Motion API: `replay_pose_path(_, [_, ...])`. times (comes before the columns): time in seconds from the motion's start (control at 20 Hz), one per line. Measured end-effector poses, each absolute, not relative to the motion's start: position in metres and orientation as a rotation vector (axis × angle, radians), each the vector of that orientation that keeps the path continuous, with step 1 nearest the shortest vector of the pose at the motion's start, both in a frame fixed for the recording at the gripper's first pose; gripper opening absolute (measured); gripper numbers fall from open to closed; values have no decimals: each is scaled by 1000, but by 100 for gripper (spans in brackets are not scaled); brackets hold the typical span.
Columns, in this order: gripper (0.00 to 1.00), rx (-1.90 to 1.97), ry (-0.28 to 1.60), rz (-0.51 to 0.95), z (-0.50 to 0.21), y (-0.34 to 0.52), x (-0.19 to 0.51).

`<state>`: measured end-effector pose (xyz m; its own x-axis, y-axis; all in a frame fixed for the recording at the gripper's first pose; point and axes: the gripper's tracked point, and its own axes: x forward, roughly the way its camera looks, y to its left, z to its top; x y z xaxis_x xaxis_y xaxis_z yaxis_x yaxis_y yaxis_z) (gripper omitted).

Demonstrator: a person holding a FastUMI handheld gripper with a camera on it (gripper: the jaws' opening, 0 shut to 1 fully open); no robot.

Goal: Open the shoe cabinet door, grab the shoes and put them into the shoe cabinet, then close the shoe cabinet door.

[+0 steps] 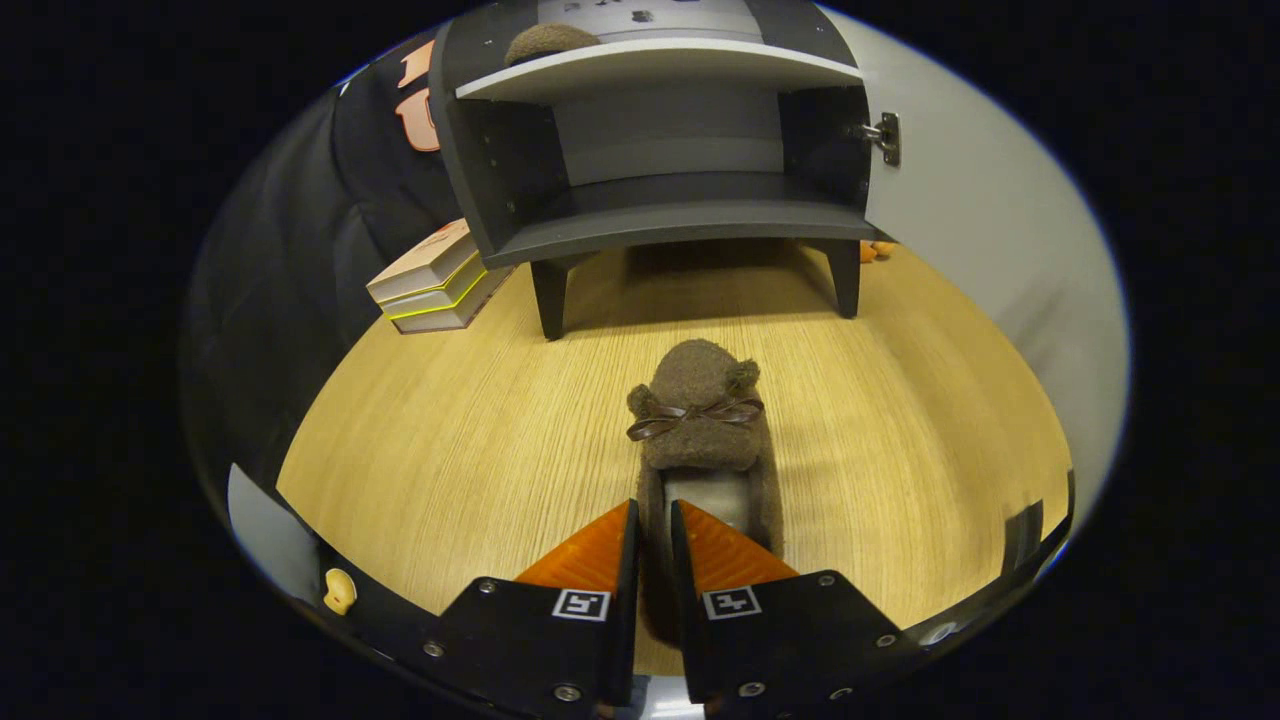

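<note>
Holding the back edge of a brown fuzzy slipper (700, 420), the fingers (654, 525) are close together, with only a thin gap between them, and the slipper's heel wall sits in that gap. I think both fingers press on it, so the slipper looks grabbed. It has a little shiny bow on top and its toe points at the shoe cabinet (660, 150). It looks like it rests on the wooden desk (450, 450), but I cannot tell if it is lifted a bit. The cabinet stands beyond the slipper on short dark legs. Its door (980, 200) is already swung wide open to the right, so that step is done. Another brown fuzzy slipper (548, 42) already sits on the top shelf (660, 68). The lower shelf (680, 225) is bare. What is left: carry this slipper into the cabinet, let go, then shut the door. A stack of books (435, 280) lies on the desk just left of the cabinet.
</note>
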<state>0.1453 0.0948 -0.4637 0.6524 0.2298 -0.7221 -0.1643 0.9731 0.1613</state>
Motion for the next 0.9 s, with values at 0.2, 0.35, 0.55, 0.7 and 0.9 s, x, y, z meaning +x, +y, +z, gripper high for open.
replay_pose_path(0.2, [20, 84, 856, 225, -482, 102, 160])
replay_pose_path(0.35, [19, 63, 846, 221, -490, 105, 174])
replay_pose_path(0.55, [11, 70, 845, 203, -491, 104, 180])
replay_pose_path(0.7, [9, 68, 841, 210, -484, 100, 175])
replay_pose_path(0.9, [9, 52, 808, 215, -457, 90, 164])
